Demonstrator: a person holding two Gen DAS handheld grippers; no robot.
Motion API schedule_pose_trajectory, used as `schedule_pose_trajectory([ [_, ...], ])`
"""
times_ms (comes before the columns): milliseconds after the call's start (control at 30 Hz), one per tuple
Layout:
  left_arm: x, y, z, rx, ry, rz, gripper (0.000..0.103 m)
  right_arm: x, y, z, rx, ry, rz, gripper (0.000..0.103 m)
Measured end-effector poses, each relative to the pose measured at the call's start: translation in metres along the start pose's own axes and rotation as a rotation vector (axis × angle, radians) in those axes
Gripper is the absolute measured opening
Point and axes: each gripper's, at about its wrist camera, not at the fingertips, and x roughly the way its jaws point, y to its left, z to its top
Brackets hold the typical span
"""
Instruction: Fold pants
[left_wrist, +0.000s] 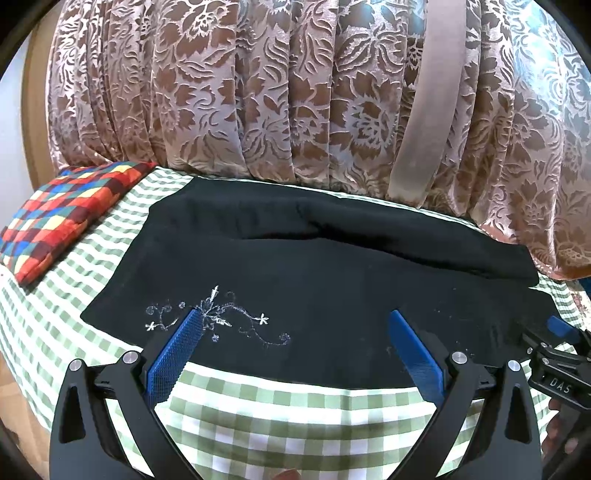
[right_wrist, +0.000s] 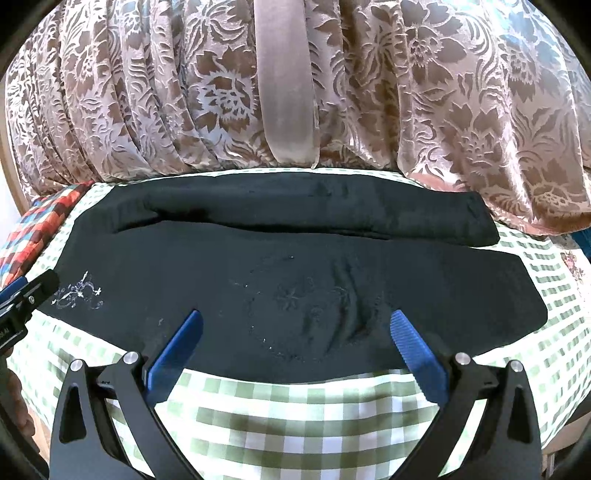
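Black pants (left_wrist: 295, 266) (right_wrist: 288, 273) lie flat across a green-and-white checked cloth (left_wrist: 280, 417) (right_wrist: 295, 417), one leg folded over along the far edge. White embroidery (left_wrist: 218, 317) (right_wrist: 77, 291) marks the pants' left end. My left gripper (left_wrist: 295, 317) stands open over the near hem, its left blue finger (left_wrist: 177, 354) beside the embroidery. My right gripper (right_wrist: 295, 317) is open too, above the near edge by a wrinkled, faintly stitched patch (right_wrist: 332, 302). Nothing sits between either pair of fingers. Each gripper shows at the edge of the other's view.
A brown floral curtain (left_wrist: 295, 92) (right_wrist: 295, 85) hangs right behind the bed's far edge. A multicoloured checked pillow (left_wrist: 62, 218) (right_wrist: 33, 229) lies at the far left. A hand (right_wrist: 16, 398) shows at the left edge of the right wrist view.
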Motion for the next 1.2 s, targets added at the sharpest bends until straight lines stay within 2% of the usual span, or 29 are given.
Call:
schedule_pose_trajectory([
  [900, -0.0047, -0.0033, -0.0013, 0.009, 0.010, 0.005, 0.100, -0.0009, 0.0022, -0.0021, -0.004, -0.003, 0.007, 0.101],
  [1100, -0.0001, -0.0013, -0.0021, 0.012, 0.026, 0.011, 0.100, 0.0045, -0.0001, -0.0032, 0.006, 0.017, 0.027, 0.101],
  [1200, 0.0040, 0.0019, -0.0027, 0.008, 0.035, 0.013, 0.100, 0.0073, -0.0060, -0.0039, 0.024, 0.027, 0.066, 0.101],
])
